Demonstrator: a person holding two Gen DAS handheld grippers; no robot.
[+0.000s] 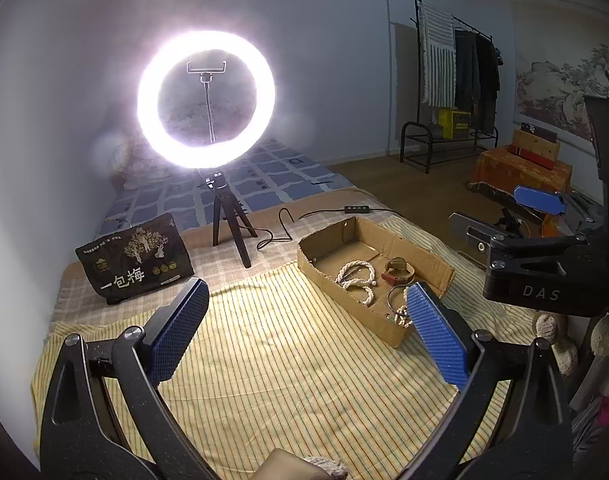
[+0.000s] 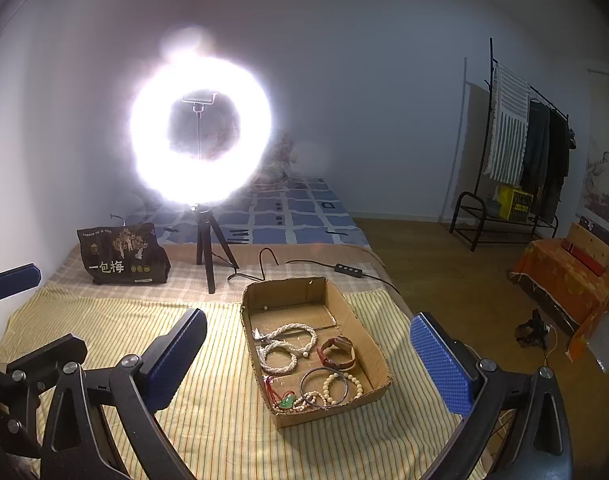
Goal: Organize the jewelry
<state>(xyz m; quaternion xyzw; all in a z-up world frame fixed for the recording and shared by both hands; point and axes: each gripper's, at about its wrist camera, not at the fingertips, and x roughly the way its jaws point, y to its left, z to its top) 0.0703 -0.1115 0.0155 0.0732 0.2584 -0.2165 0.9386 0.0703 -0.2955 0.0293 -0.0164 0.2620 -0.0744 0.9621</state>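
Several pieces of jewelry lie loose in the box (image 2: 368, 344), an open cardboard tray on the striped cloth (image 2: 224, 420) over the bed, in front of the ring light (image 2: 200, 128). We see pearl strands (image 2: 288, 340) at the box's middle, a watch (image 2: 338, 352) to their right, a bangle (image 2: 324, 386) and bead bracelet (image 2: 344, 388) nearer us, and a green pendant (image 2: 287, 402) on red cord at the near corner. All look light. We judge the strands limp and prone to tangle, so pinch a bunched loop; the bangle is stiff and slippery, so grip across its rim. The left hand-held gripper (image 1: 304, 334) and right hand-held gripper (image 2: 308, 360) both hover spread wide, holding nothing.
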